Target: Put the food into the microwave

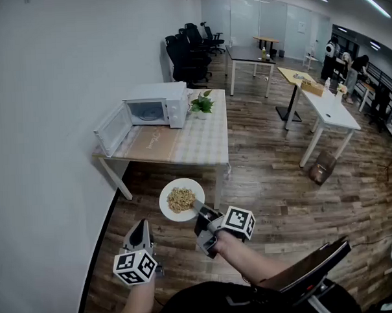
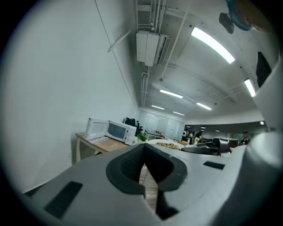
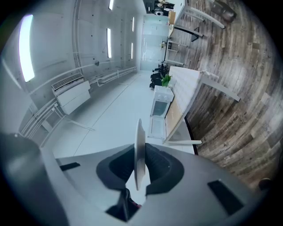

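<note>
Wooden floor (image 1: 281,181) below — right gripper (image 1: 200,211) clamps the stiff, likely breakable plate (image 1: 170,209) by its rim; loose food (image 1: 181,199) may slide — left gripper (image 1: 142,226) closed, empty.

Smooth white plate (image 1: 166,202); wood-plank floor (image 1: 267,162); glossy white microwave (image 1: 156,104).

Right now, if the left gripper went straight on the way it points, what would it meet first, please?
Probably the near edge of the table holding the microwave: the left gripper aims at it across open floor, though depth is hard to judge.
</note>
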`<state>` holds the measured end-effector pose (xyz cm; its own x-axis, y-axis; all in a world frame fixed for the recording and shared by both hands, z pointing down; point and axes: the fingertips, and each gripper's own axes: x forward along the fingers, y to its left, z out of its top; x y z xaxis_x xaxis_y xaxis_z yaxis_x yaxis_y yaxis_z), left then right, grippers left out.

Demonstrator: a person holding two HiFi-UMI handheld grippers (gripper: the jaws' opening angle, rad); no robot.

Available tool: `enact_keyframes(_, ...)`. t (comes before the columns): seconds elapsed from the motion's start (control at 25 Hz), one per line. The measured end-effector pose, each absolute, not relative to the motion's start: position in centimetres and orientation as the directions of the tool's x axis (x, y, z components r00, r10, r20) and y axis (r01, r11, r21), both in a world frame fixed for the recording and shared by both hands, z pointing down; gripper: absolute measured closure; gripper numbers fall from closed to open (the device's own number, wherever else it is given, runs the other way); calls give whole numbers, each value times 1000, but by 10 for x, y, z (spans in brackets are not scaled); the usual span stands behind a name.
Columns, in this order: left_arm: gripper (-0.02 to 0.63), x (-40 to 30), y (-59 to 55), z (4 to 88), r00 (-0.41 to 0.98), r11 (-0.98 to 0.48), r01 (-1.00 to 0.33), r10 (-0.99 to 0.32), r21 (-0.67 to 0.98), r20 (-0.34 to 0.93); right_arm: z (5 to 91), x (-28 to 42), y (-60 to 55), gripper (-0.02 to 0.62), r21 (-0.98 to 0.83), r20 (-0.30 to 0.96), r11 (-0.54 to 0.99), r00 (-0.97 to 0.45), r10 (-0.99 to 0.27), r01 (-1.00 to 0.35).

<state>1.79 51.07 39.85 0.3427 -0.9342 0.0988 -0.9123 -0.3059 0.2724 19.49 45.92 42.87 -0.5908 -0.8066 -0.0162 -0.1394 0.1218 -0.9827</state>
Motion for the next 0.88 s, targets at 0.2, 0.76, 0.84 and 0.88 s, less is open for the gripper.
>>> enact_keyframes(0.2, 598, 20, 509, 397, 341, -307, -912, -936, 272, 88, 431, 195, 460, 538, -984, -17, 118, -593, -805, -133)
enact_keyframes(0.76, 598, 2, 520, 400, 348, -320, -911, -935, 261, 68, 426, 179, 466, 538, -978, -16, 131, -568, -823, -163)
enact_keyframes(0.84, 598, -7, 521, 401, 350, -326, -913, -935, 246, 63, 427, 170, 468, 538, -978, -21, 134, -565, -825, -160)
enact_keyframes(0.88, 598, -12, 522, 401, 351, -328, -914, -935, 237, 60, 428, 166, 470, 538, -978, -22, 135, -563, -826, -161)
